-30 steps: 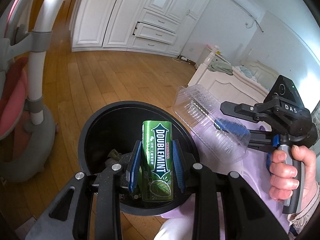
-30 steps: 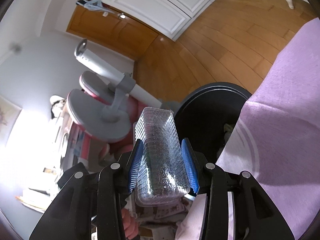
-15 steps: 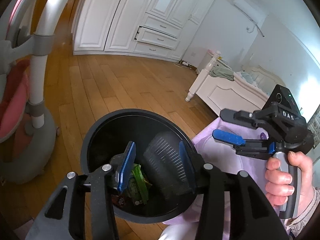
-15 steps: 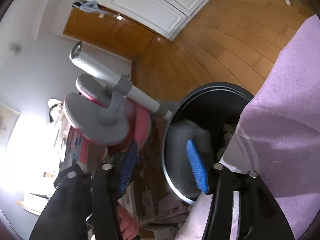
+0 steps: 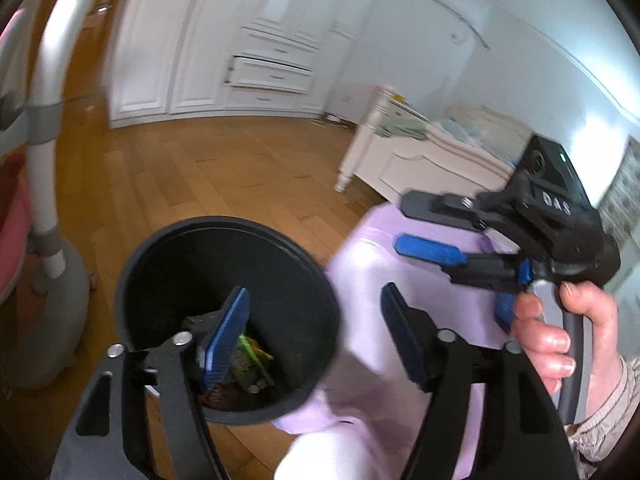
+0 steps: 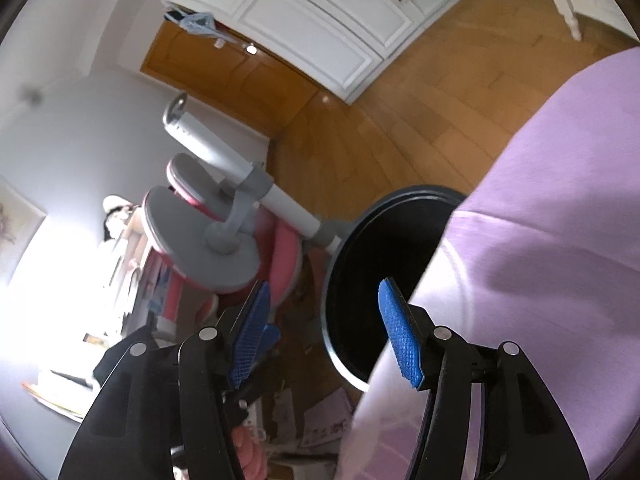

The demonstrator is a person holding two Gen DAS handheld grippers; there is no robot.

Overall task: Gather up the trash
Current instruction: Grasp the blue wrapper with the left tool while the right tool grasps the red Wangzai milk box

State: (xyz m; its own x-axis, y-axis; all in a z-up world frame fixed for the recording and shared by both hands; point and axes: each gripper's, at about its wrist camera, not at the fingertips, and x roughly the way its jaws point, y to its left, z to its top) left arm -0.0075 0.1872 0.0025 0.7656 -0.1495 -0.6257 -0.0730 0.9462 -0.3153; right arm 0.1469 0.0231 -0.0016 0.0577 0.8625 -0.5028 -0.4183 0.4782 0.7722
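A round black trash bin stands on the wooden floor beside a table with a purple cloth. Green gum packaging and other trash lie at its bottom. My left gripper is open and empty, above the bin's right rim. My right gripper shows in the left wrist view, open and empty over the purple cloth. In the right wrist view the right gripper is open, with the bin just ahead. The clear plastic container is not visible.
A grey and pink chair with a white pole stands left of the bin; it also shows in the right wrist view. White cabinets line the far wall. A white bed stands at the right. Papers lie on the floor.
Both grippers opened and let go: the gum pack and the clear plastic container dropped into the bin. Both grippers have since swung right, toward the purple cloth.
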